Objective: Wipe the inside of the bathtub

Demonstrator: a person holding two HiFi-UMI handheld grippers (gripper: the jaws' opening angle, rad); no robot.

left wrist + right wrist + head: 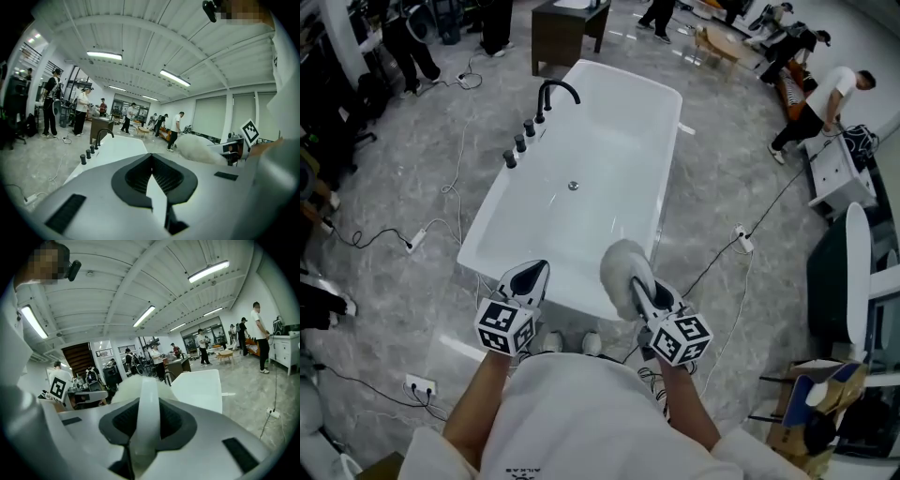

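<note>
Status: left gripper has its fingers pressed together with nothing between them. Right gripper is pinching the white handle of a fluffy white wiping pad.

Head view only:
- Full white bathtub, open side up, interior bare, drain mid-floor.
- Tub's long axis runs near to far, with the far end skewed slightly right.
- Black faucet on the far-left rim, black knobs in a row nearer along the same rim.
- Both grippers sit at the near end, the left one over the near-left rim and the right one over the near-right.
- Pad overlaps the near rim. Can't tell from here whether it touches.
- Cables and power strips lie on the grey floor either side.

Left gripper view only:
- Looks level along the tub, with the faucet and knobs to the left.
- Pad is off to the right and appears to be held up in the air, beside the right gripper's marker cube.
- Left gripper fingertips meet.

Right gripper view only:
- Handle runs straight out between the fingers of the right gripper, with the fluffy head beyond.
- Tub is ahead to the right.
- Left gripper's marker cube is at far left.

Pad orientation: handle axis runs roughly near to far, fluffy head pointing away from the person toward the tub, leaning a little left.
</note>
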